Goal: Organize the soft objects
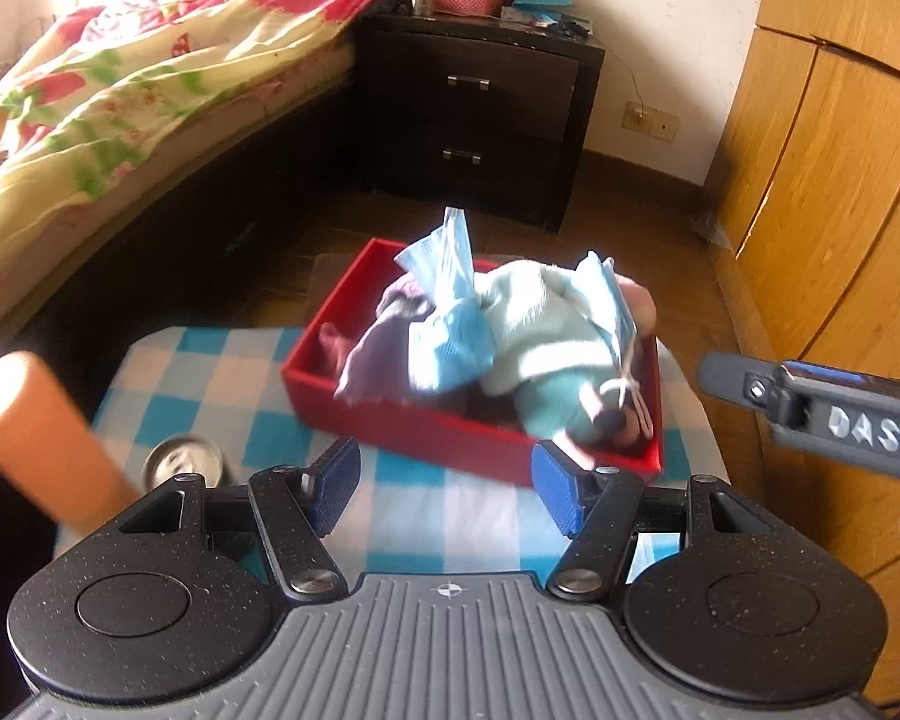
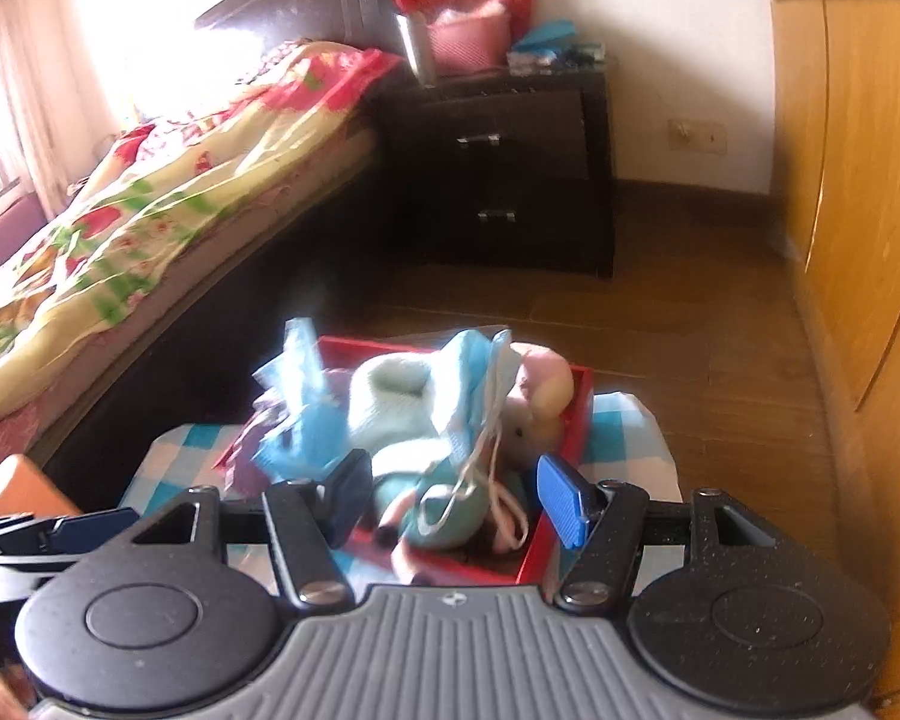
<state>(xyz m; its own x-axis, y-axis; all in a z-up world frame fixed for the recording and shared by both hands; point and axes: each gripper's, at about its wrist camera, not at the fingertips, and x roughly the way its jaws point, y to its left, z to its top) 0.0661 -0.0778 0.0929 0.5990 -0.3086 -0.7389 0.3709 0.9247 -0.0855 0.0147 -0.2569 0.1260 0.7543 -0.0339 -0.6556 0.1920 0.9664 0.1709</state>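
Note:
A red box [image 1: 390, 420] sits on a small table with a blue-and-white checked cloth [image 1: 222, 384]. It is heaped with soft things: blue face masks [image 1: 444, 276], a pale green knitted garment [image 1: 534, 324], a purple cloth [image 1: 378, 348] and a plush toy [image 1: 576, 414]. My left gripper [image 1: 447, 486] is open and empty, just in front of the box's near wall. My right gripper [image 2: 456, 495] is open and empty over the near end of the box [image 2: 561, 438], above the plush toy [image 2: 444, 516]. The masks [image 2: 300, 414] and garment [image 2: 396, 402] lie beyond it.
An orange cylinder [image 1: 42, 438] and a metal can [image 1: 183, 462] stand at the table's left. A bed with a floral quilt [image 1: 120, 96] is on the left, a dark nightstand [image 1: 480, 120] behind, a wooden wardrobe [image 1: 828, 180] on the right. The right gripper's body [image 1: 822, 414] shows at the left view's right edge.

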